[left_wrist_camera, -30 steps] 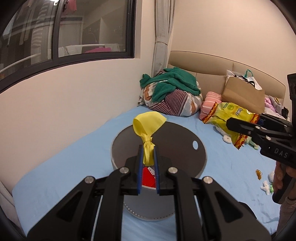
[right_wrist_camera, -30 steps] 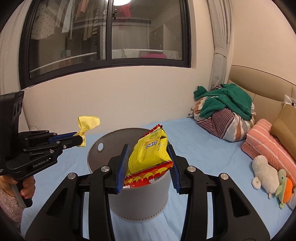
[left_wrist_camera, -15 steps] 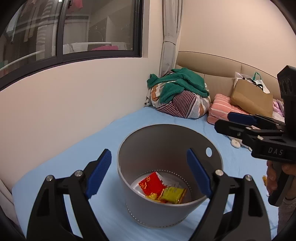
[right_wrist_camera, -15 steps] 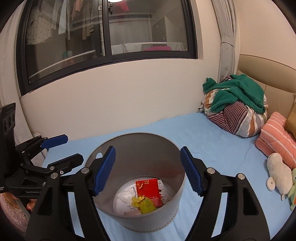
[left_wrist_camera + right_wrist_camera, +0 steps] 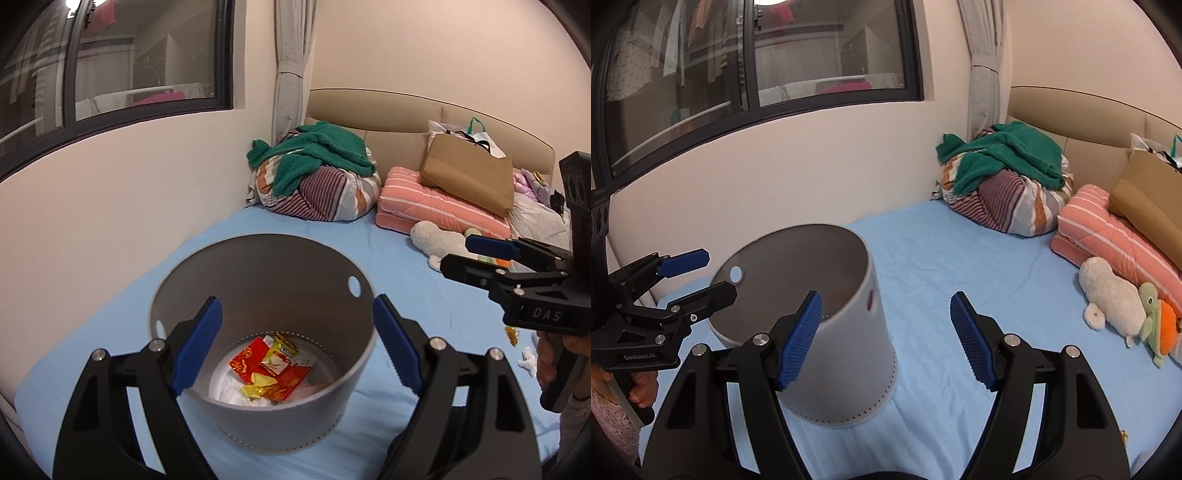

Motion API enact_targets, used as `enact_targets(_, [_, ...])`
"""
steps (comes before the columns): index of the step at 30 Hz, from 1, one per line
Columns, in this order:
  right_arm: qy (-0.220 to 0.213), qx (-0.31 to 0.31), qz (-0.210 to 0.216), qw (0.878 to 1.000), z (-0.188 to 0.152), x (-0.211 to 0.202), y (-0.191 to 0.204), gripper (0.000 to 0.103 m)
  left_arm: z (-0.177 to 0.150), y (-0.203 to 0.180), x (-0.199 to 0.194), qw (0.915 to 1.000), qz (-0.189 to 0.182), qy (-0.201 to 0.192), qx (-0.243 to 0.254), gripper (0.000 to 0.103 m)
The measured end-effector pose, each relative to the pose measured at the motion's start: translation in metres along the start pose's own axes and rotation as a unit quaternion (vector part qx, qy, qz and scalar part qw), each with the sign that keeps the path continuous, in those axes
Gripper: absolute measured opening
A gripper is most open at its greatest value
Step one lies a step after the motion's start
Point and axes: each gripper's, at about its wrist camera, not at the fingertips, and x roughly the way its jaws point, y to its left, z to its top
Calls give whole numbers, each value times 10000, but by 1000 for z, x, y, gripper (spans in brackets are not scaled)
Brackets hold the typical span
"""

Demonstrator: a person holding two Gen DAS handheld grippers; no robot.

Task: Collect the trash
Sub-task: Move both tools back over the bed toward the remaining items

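Both claws are hanging spread wide with nothing between the pads: left gripper (image 5: 297,345) right over the grey bin (image 5: 258,428), right gripper (image 5: 886,341) just beside it. Red and yellow wrappers (image 5: 271,365) are lying at the bottom of the bin, which is sitting on the blue bed sheet (image 5: 960,251). A plush toy (image 5: 1112,295) is lying farther back.

Cream wall (image 5: 812,177); dark window (image 5: 757,66); blue-sheeted bed (image 5: 960,258).

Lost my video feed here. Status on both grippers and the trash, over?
Left gripper open, empty; right gripper open, empty. Red and yellow snack wrappers lie inside the round grey bin on the blue bedsheet. Nothing blocking.
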Motion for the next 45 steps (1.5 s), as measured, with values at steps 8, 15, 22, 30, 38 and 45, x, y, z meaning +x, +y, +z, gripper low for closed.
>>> enact_targets(8, [124, 567, -891, 9943, -51, -46, -65, 69, -8, -73, 20, 9961, -737, 168, 455, 83])
enact_targets(15, [302, 1074, -1785, 9776, -109, -92, -119, 69, -27, -150, 43, 9840, -1477, 392, 921, 83])
enact_targets(22, [312, 1685, -2664, 9485, -165, -139, -171, 69, -50, -229, 67, 9657, -2100, 657, 1377, 83])
enact_targets(30, [312, 2278, -3349, 9138, -219, -166, -224, 69, -70, -310, 92, 9443, -2640, 893, 1752, 83])
enact_targets(38, [432, 2724, -3618, 8905, -258, -165, -272, 69, -87, -369, 126, 9311, -2881, 1183, 1900, 83])
enact_targets(45, [549, 2925, -3665, 8816, -281, -149, -303, 68, -101, -400, 164, 9260, -2903, 1418, 1954, 83])
